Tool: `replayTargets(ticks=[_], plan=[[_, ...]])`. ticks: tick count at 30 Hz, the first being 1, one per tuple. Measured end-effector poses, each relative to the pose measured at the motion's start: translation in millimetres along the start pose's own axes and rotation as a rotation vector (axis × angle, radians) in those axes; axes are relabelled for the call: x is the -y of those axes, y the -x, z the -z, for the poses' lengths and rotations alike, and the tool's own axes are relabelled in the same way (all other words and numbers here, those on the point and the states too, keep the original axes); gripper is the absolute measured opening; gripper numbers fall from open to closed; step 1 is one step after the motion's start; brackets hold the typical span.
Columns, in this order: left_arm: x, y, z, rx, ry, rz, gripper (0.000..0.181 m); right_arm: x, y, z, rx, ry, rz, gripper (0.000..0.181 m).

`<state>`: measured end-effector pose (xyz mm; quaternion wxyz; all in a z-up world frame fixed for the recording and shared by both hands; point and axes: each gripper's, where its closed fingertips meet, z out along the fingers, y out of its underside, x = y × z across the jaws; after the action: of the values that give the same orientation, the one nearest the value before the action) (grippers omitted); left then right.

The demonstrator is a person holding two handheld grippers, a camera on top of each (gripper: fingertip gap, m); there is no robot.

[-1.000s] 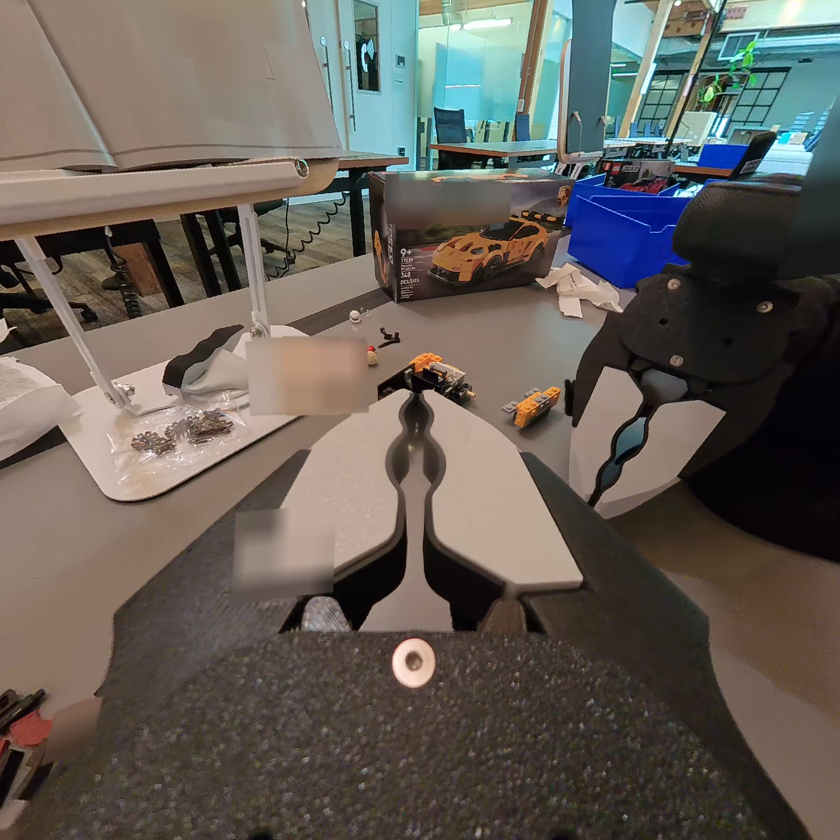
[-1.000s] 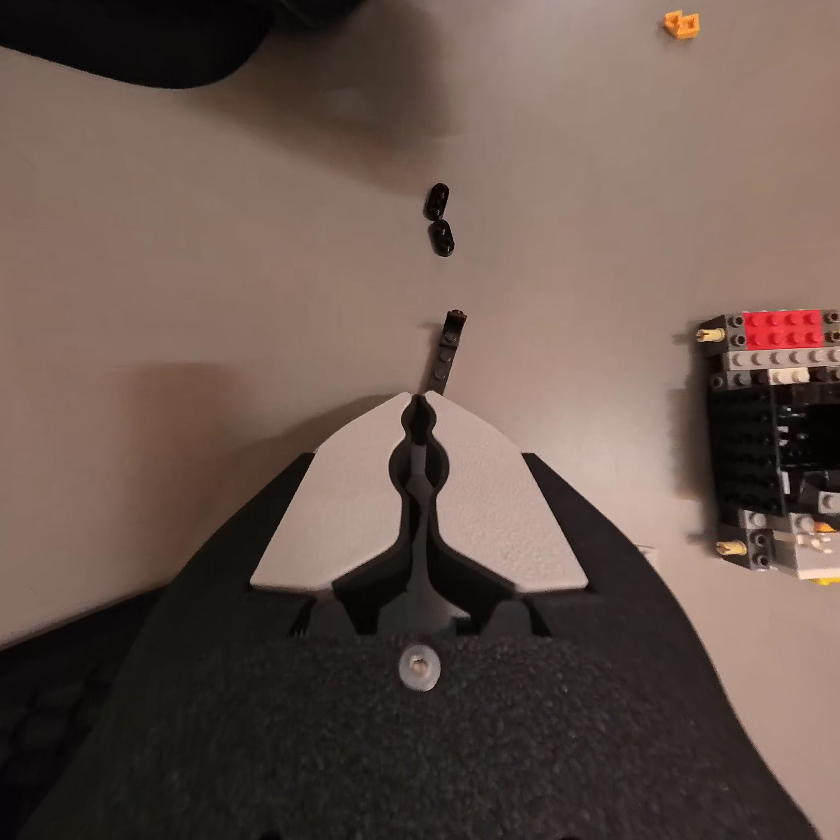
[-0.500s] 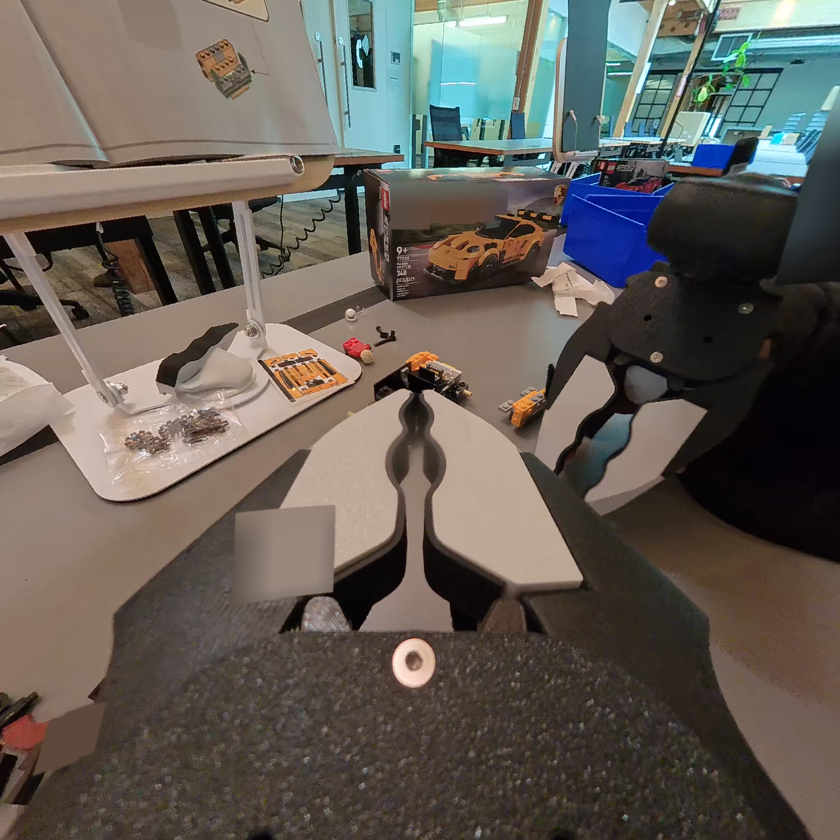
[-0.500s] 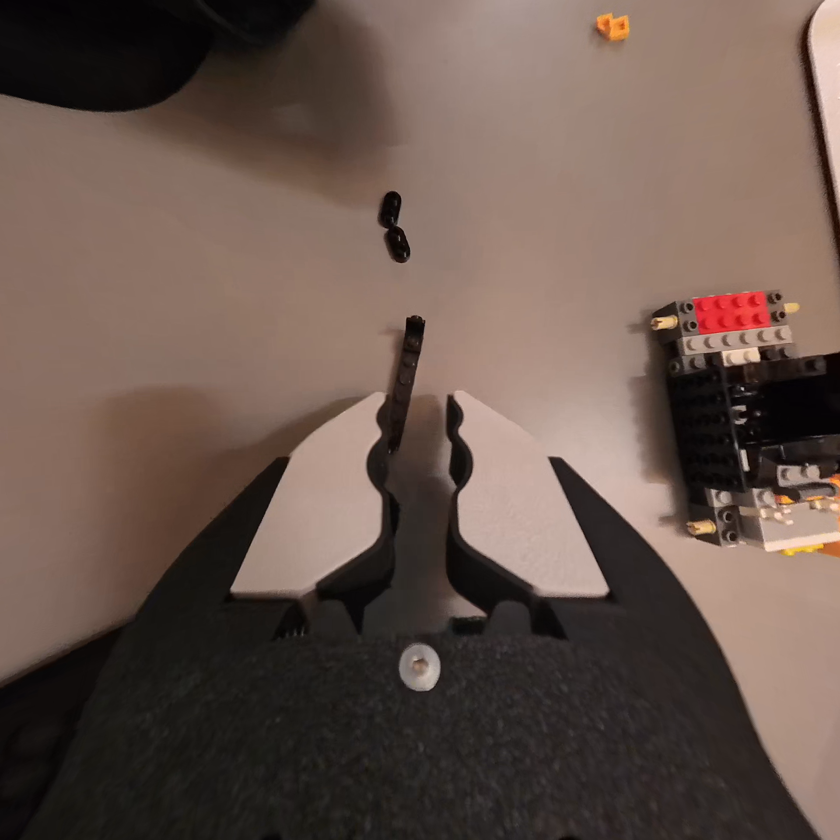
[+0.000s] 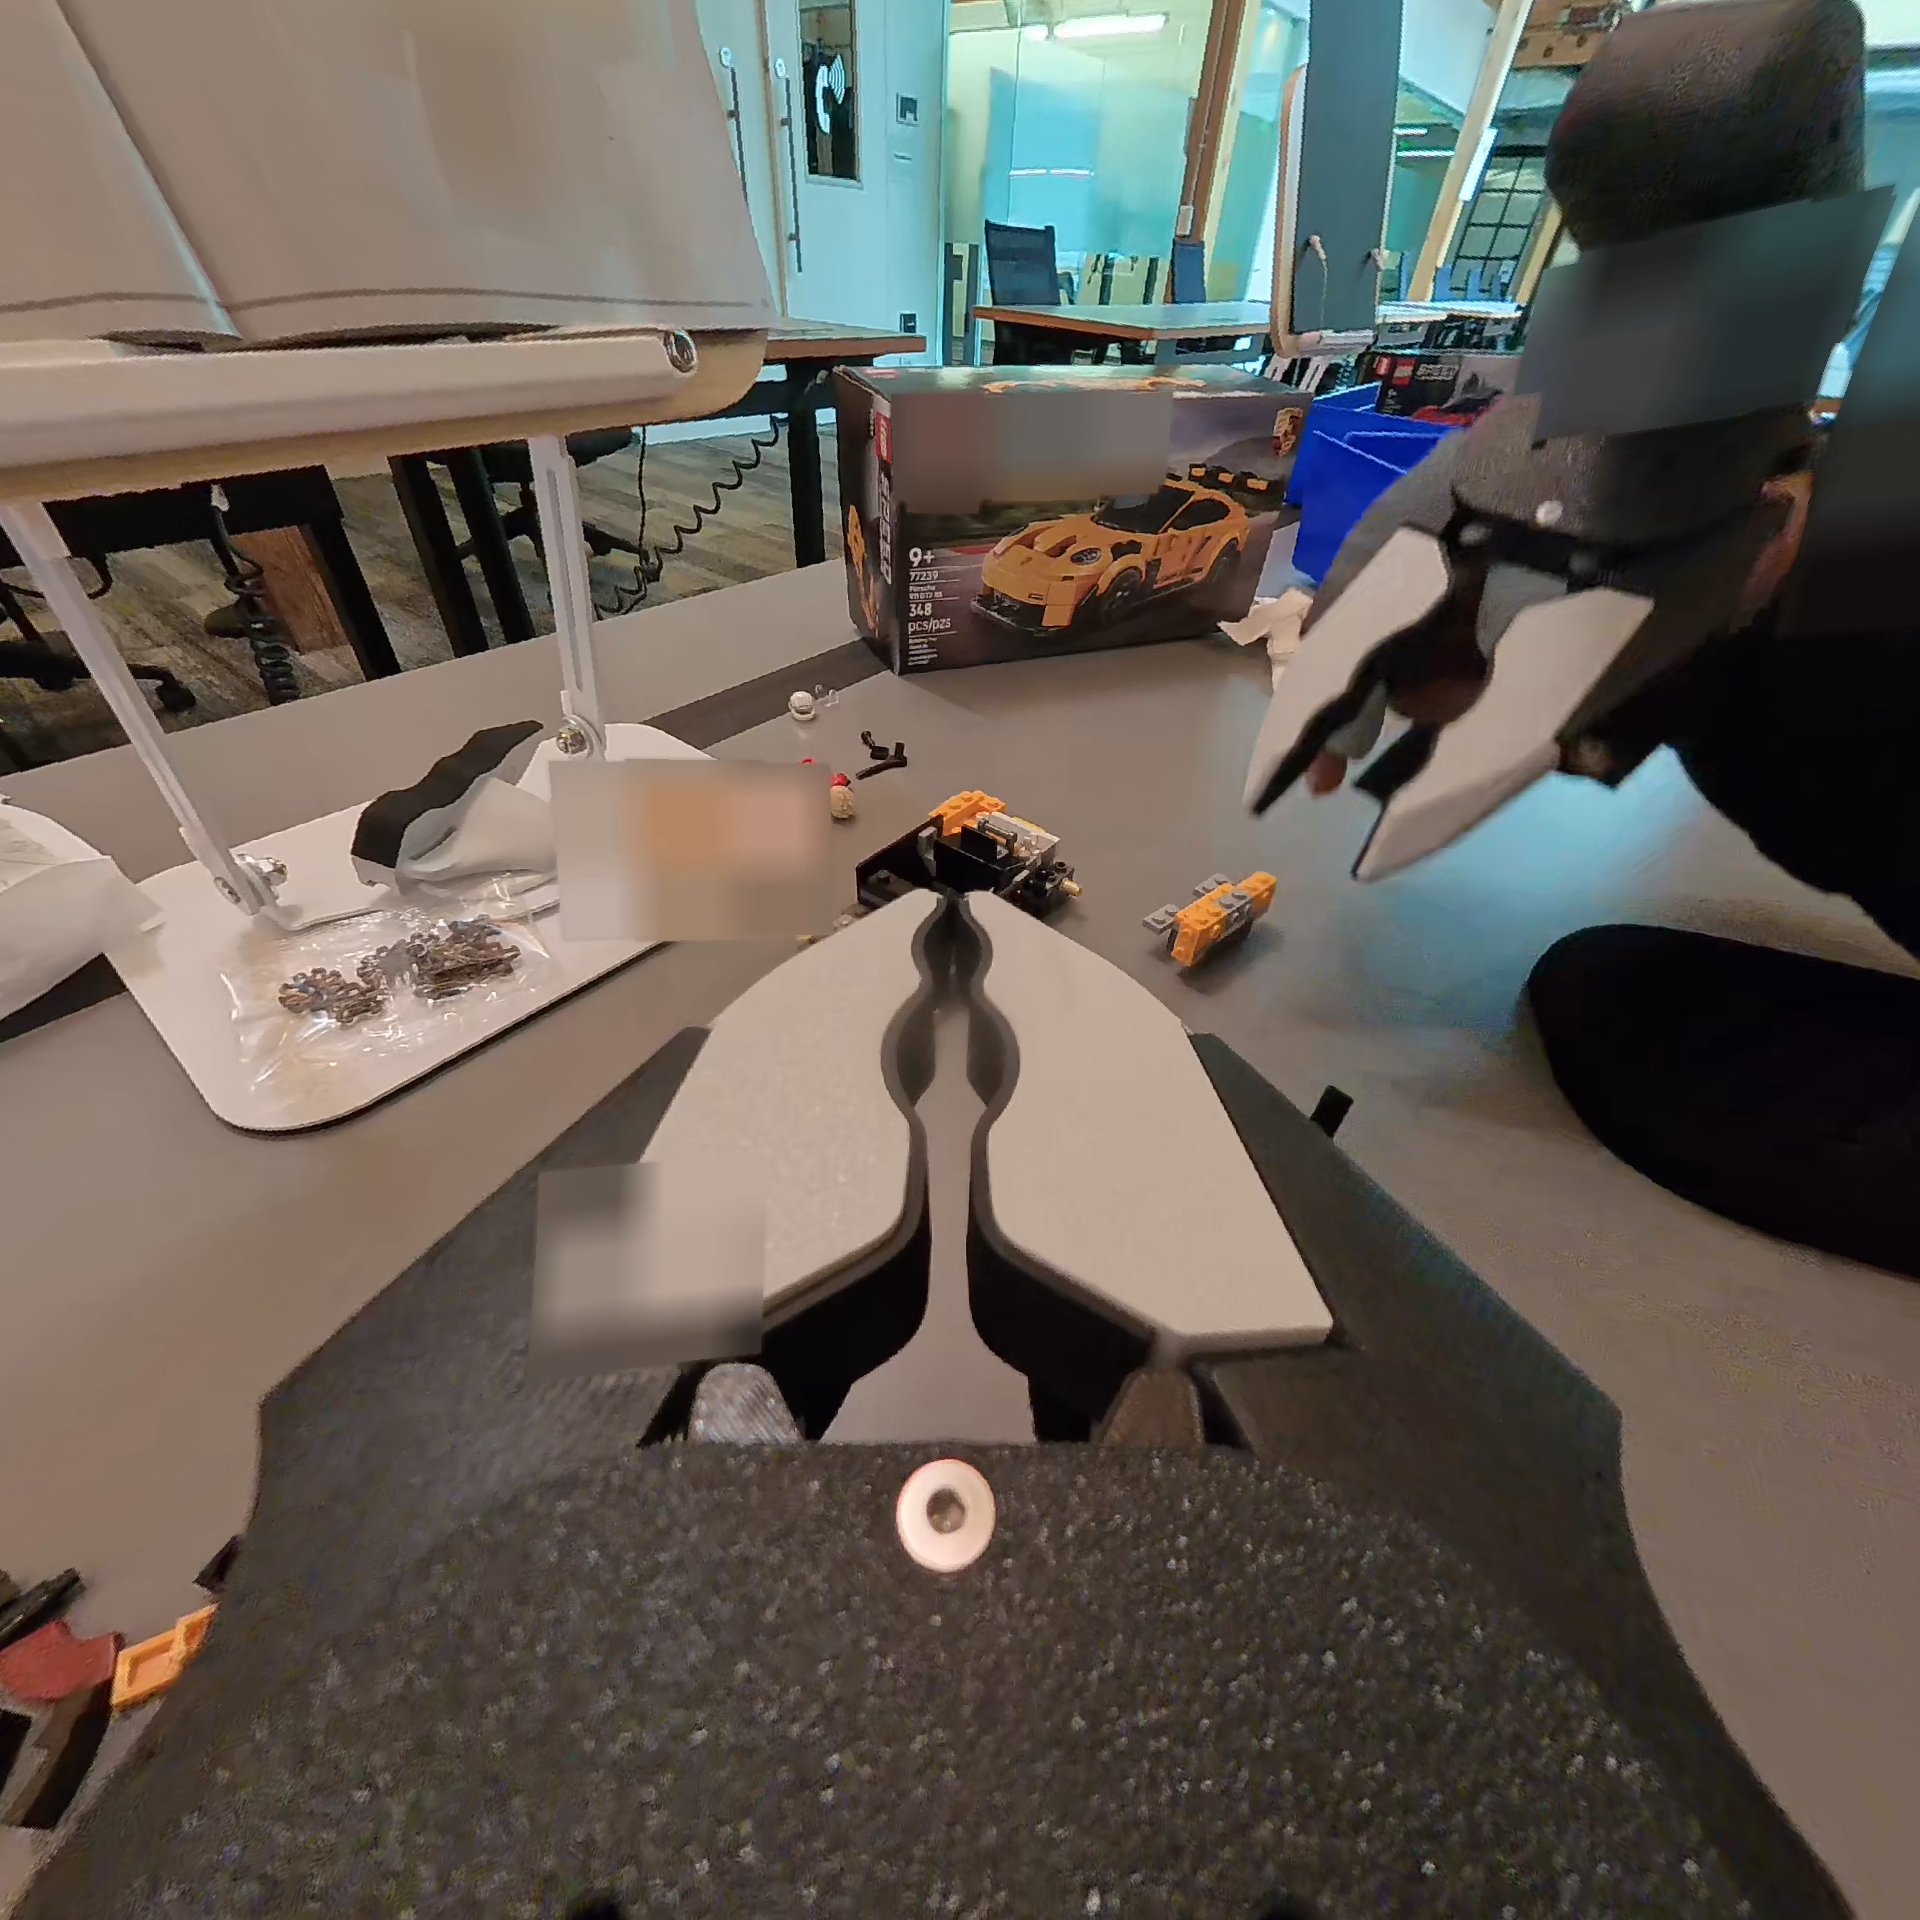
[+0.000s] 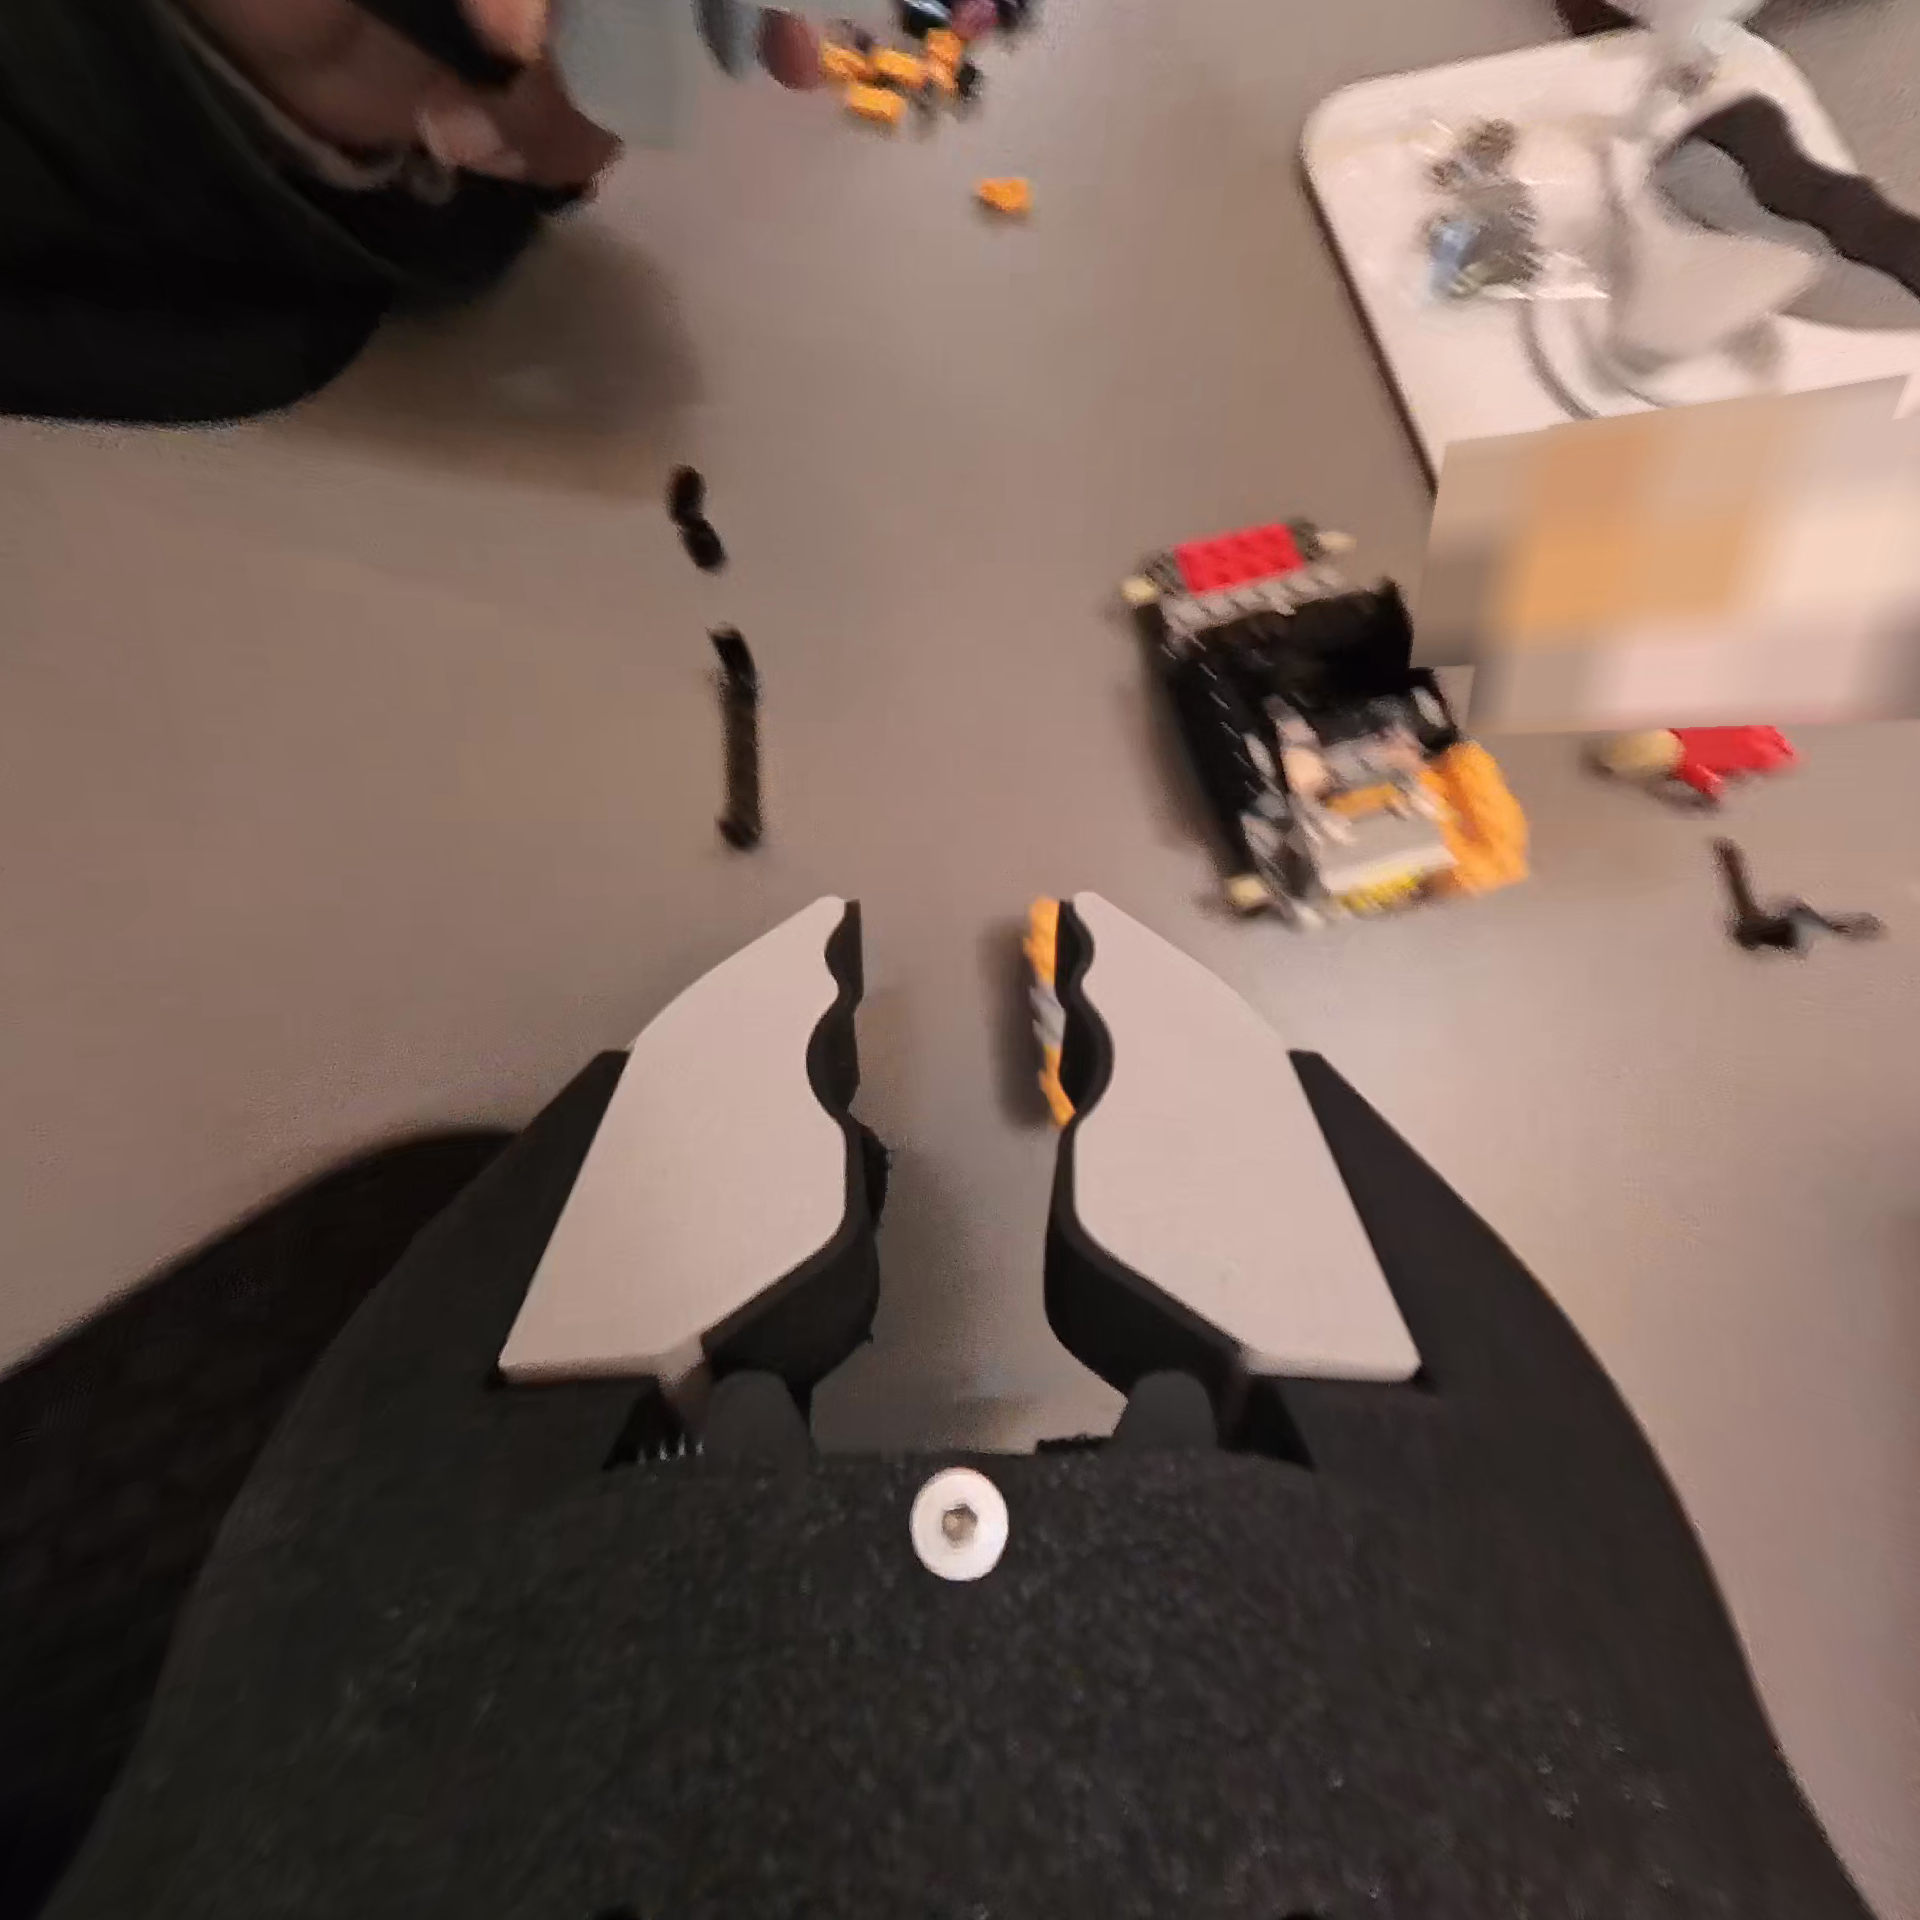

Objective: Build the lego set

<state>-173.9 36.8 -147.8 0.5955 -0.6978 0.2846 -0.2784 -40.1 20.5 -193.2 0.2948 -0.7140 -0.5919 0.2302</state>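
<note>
In the left wrist view the left gripper (image 5: pixel 951 914), closed on nothing, hides part of the half-built car (image 5: pixel 971 847) on the grey table (image 5: pixel 1403 1049), while the blurred right wrist view shows the right gripper (image 6: pixel 964 914) open above it, an orange piece (image 6: pixel 1047 1013) partly hidden behind one finger.

Matt grey table (image 5: pixel 1403 1091) – glossy plastic bag (image 5: pixel 395 977), cardboard box (image 5: pixel 1049 520).

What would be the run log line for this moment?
left tongs: shut, empty | right tongs: open, above table | black strip: on table | chassis: untouched
</note>
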Motion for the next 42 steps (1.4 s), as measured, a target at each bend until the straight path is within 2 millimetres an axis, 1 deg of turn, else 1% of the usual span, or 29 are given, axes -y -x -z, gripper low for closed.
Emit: replayTargets(ticks=[2,4,9,13,22,27,29,32,34,36,37,38,40,42], plan=[[-2,0,-1,-0.002,0.007,0.001,0.0,-20,-16,14,-0.031,0.081,0.008,0.038],[-4,-1,-2,-0.006,0.014,0.001,0.0,-35,-24,17,-0.021,0.163,0.006,0.04],[-7,-1,-3,-0.004,0.031,-0.001,0.0,-54,-27,-4,0.028,0.282,0.039,0.043],[-9,0,-3,-0.005,0.04,-0.003,0.0,-64,-30,-15,0.055,0.29,-0.016,0.043],[-7,-5,-3,-0.022,0.038,-0.008,0.0,-61,-14,-13,0.055,0.239,-0.061,0.039],[-7,-6,-2,-0.024,0.038,-0.011,0.0,-58,1,-12,0.069,0.204,-0.066,0.037],[-7,-7,-2,-0.026,0.039,-0.014,0.0,-56,8,-13,0.08,0.186,-0.064,0.037],[-8,-8,-3,-0.027,0.041,-0.016,0.0,-47,25,-13,0.14,0.134,-0.05,0.037],[-8,-8,-3,-0.027,0.042,-0.016,0.0,-40,29,-9,0.155,0.091,-0.04,0.037],[-8,-8,-3,-0.028,0.044,-0.015,0.0,-30,23,-1,0.142,0.032,-0.032,0.037],[-9,-8,-3,-0.029,0.046,-0.013,0.0,-28,14,3,0.11,0.013,-0.023,0.037],[-9,-8,-3,-0.031,0.048,-0.012,0.0,-28,2,6,0.071,0.019,-0.011,0.037],[-10,-9,-3,-0.033,0.053,-0.013,0.0,-37,-21,7,0.0,0.078,0.044,0.042],[-11,-9,-4,-0.033,0.056,-0.015,0.0,-45,-32,3,0.004,0.126,0.097,0.047]])
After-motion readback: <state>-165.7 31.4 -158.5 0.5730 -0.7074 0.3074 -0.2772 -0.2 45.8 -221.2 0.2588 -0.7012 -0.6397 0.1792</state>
